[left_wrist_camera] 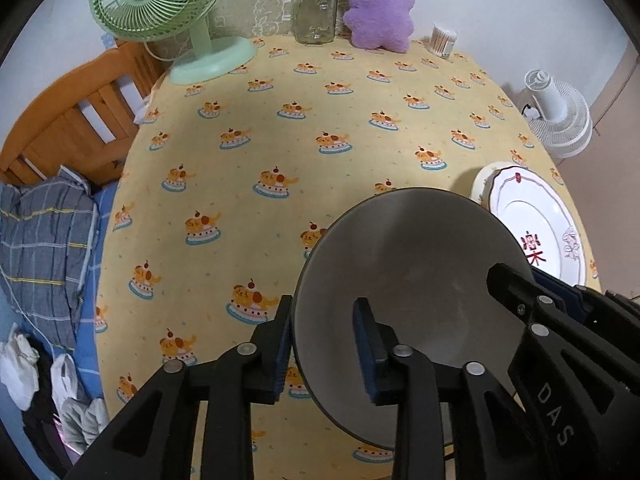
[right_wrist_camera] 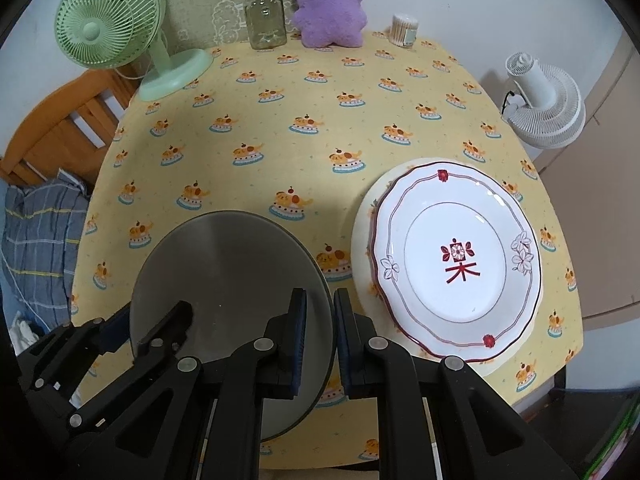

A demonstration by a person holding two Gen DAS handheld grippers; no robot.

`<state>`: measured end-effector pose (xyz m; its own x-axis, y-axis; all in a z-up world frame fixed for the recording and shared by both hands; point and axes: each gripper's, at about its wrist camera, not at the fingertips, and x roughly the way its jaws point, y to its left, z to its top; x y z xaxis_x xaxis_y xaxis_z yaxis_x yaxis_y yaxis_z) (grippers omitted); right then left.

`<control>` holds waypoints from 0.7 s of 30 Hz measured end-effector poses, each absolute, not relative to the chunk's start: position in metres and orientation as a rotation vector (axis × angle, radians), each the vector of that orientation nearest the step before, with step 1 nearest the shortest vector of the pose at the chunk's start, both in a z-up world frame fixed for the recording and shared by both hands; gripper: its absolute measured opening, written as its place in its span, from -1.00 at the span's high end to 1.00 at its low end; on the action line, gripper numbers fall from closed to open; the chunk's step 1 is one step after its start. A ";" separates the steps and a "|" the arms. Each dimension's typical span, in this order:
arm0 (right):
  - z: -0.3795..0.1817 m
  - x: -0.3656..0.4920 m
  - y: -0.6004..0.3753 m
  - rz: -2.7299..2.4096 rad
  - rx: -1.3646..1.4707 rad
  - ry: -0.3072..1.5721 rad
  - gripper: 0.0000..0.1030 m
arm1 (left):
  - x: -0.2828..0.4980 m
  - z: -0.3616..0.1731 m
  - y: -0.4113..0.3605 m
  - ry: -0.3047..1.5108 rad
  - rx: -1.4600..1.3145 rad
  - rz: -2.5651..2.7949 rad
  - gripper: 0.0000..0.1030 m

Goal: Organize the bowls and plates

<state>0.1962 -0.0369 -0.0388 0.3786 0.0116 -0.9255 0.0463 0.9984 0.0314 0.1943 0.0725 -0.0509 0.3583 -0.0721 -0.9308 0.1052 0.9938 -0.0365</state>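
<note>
A grey bowl [left_wrist_camera: 416, 280] with a dark rim is near the table's front; it also shows in the right wrist view [right_wrist_camera: 236, 272]. My left gripper [left_wrist_camera: 324, 344] straddles its left rim, one finger outside and one inside, with a gap still showing. My right gripper [right_wrist_camera: 320, 336] is shut on the bowl's right rim; it shows in the left wrist view [left_wrist_camera: 532, 292]. To the right, a white plate with red pattern [right_wrist_camera: 456, 260] lies stacked on a cream plate [right_wrist_camera: 360, 236]; the stack also shows in the left wrist view [left_wrist_camera: 536, 216].
On the yellow patterned tablecloth [left_wrist_camera: 280, 140] at the back stand a green fan [left_wrist_camera: 160, 12], a glass jar [left_wrist_camera: 316, 12], a purple plush toy [left_wrist_camera: 378, 4] and a cotton swab tub [left_wrist_camera: 442, 40]. A white fan [right_wrist_camera: 548, 100] stands off the right edge. A wooden bedframe [left_wrist_camera: 68, 128] and bedding are to the left.
</note>
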 end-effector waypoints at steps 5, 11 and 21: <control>-0.036 0.193 -0.040 -0.009 0.082 1.209 0.50 | 0.192 -0.050 0.072 1.237 0.013 -0.159 -0.15; -0.029 0.187 -0.049 -0.003 0.076 1.185 -0.27 | 0.191 -0.049 0.073 1.239 -0.008 -0.157 -0.36; -0.053 0.204 -0.078 0.076 0.206 1.278 -0.26 | 0.190 -0.059 0.066 1.256 -0.037 -0.087 -0.45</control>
<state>0.2037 -0.0775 -0.0527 0.2890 0.1709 -0.9419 0.0576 0.9790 0.1953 0.1904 0.0664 -0.0589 0.3064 -0.0860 -0.9480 0.0451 0.9961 -0.0758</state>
